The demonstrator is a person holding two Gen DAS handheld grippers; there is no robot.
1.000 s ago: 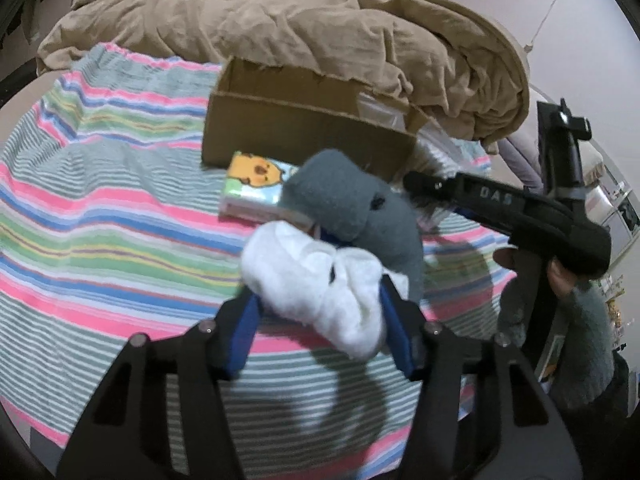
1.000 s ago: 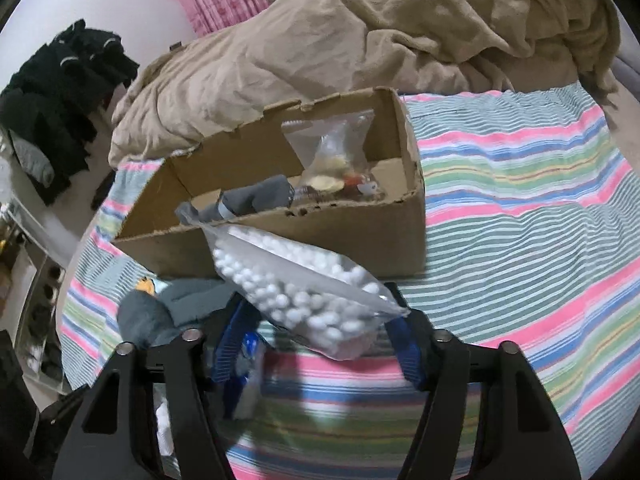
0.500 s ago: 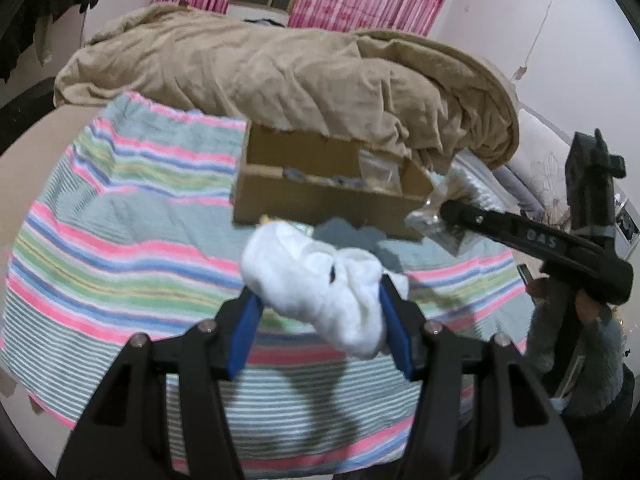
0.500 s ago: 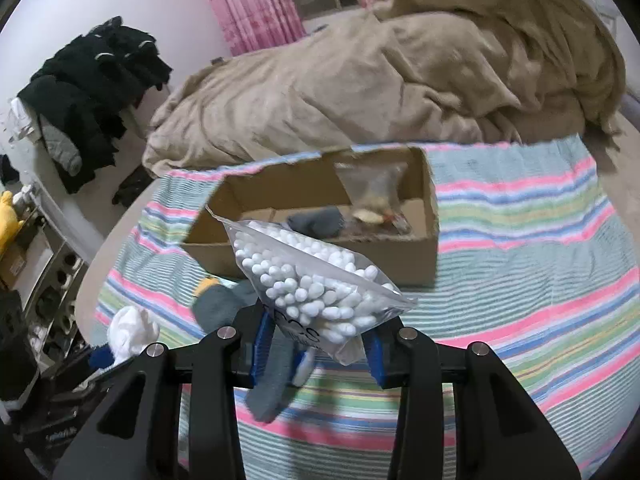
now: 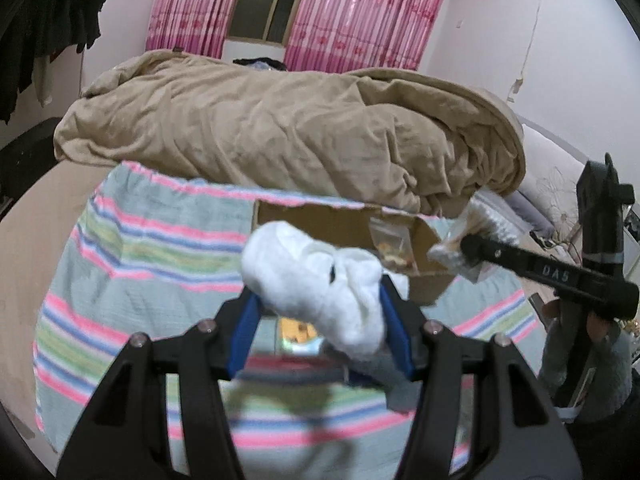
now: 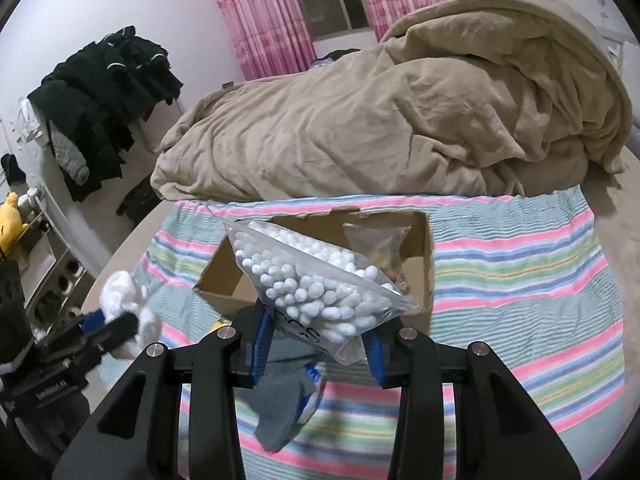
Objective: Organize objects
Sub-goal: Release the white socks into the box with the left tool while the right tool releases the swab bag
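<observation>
The left wrist view looks forward along its own gripper (image 5: 320, 312), from above the near end of the bed's striped pastel cloth (image 5: 160, 256), facing the pink pleated curtains (image 5: 352, 12). The right wrist view sits to its right, also raised above the cloth and facing the same curtained wall — its gripper (image 6: 320, 344) fills the lower frame. Both share the open brown cardboard box (image 5: 320, 220) (image 6: 224, 276) at mid-distance, the crumpled tan blanket (image 5: 280, 128) (image 6: 380, 120) behind it and the cloth (image 6: 520, 264). Each camera catches the other gripper at its edge: right (image 5: 460, 252), left (image 6: 120, 320).
</observation>
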